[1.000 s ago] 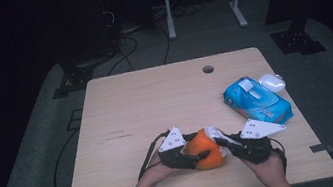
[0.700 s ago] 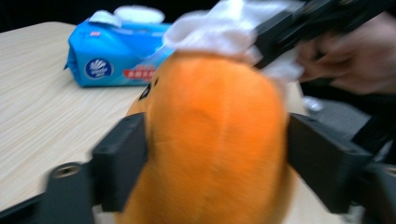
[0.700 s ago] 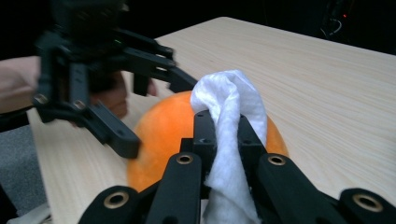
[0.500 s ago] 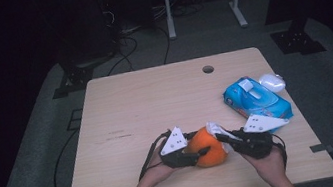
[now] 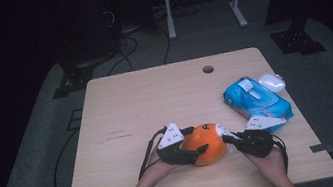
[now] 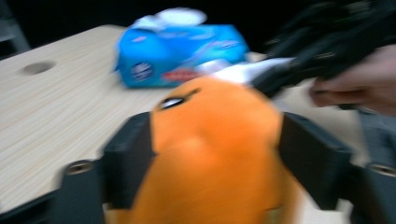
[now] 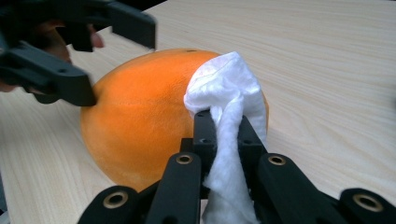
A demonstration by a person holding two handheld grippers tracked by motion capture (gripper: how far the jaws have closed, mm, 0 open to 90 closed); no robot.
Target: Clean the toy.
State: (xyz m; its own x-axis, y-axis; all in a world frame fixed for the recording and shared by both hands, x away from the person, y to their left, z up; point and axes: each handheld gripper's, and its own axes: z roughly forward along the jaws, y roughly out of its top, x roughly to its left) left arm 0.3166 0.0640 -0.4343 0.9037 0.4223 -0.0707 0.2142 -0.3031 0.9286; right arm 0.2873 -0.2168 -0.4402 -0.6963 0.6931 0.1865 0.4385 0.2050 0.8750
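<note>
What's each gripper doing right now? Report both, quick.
Left gripper: jaws just opened wider, around the orange; contact unclear.
Right gripper: closed on a white wipe.

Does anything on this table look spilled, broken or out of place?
Nothing looks spilled or broken. The orange sits between the left gripper's fingers, whose jaws have just been opening, while the right gripper presses a white wipe against it. The blue wipe pack lies slanted near the table's right edge.

L claw (image 5: 199, 150) and R claw (image 5: 226, 138) face each other, forearms entering from below; L jaws just opening, spread wide; R jaws pinched tight.
</note>
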